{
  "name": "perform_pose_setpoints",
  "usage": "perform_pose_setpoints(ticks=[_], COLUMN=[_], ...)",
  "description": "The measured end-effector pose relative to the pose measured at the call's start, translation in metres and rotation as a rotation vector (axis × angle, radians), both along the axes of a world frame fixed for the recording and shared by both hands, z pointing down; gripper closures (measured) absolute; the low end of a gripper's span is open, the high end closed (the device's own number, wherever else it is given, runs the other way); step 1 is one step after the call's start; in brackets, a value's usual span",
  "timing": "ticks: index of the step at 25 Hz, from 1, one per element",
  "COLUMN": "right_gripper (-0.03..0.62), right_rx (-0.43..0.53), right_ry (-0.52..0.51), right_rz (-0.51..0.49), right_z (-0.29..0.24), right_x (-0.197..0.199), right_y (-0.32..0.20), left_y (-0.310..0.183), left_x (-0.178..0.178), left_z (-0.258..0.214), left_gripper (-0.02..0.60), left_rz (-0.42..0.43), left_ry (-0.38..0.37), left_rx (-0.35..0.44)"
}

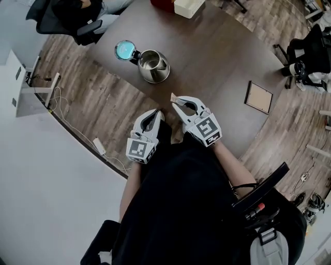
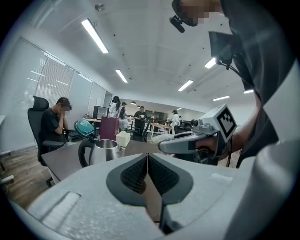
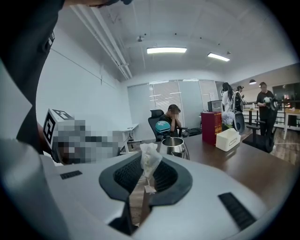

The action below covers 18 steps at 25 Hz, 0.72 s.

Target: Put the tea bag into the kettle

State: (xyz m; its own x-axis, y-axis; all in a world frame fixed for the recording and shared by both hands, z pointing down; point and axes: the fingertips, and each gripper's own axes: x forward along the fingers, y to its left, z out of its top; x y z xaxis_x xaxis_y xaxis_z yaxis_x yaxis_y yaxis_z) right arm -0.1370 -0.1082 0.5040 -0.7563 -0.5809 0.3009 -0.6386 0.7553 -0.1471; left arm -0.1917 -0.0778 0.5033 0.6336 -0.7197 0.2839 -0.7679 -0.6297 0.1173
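The steel kettle [image 1: 153, 66] stands on the dark table [image 1: 222, 62] with its teal lid [image 1: 124, 50] flipped open; it also shows as the kettle [image 2: 104, 151] and the kettle [image 3: 173, 146] in both gripper views. My right gripper [image 1: 174, 101] is shut on the tea bag [image 3: 150, 158], a pale pouch sticking up from the jaws, seen too as the tea bag [image 1: 174, 97] at the tips. It hovers near the table's front edge, short of the kettle. To its left my left gripper [image 1: 159, 114] has its jaws shut with nothing between them.
A small framed board [image 1: 258, 97] lies on the table at the right. A white box [image 1: 188, 6] and a red box [image 1: 163, 4] stand at the far side. Office chairs, a seated person [image 2: 53, 125] and standing people are beyond the table.
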Motion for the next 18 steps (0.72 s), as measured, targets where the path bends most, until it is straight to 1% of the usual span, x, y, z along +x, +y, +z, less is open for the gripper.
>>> perform_pose_setpoints(ticks=[4,8,14,18], right_gripper=[0.536,0.536,0.536,0.536], right_rx=[-0.055,-0.08,-0.18,-0.207], right_ry=[-0.022,-0.01,-0.114,-0.133], right_rz=[0.023,0.055,0.133,0.171], right_z=[0.006,0.011,0.007,0.015], right_x=[-0.009,-0.018,-0.031,-0.028], right_y=[-0.014,-0.031,-0.057,-0.074], left_y=[-0.031,-0.055,-0.071,-0.085], left_x=[-0.017,-0.029,-0.052,-0.058], left_z=[-0.004,-0.007,-0.014,-0.008], left_gripper=[0.575,0.575,0.575,0.575], left_rz=[0.016,0.038,0.081,0.088], left_ry=[0.021,0.048,0.057,0.062], left_rx=[0.015,0.035,0.031,0.04])
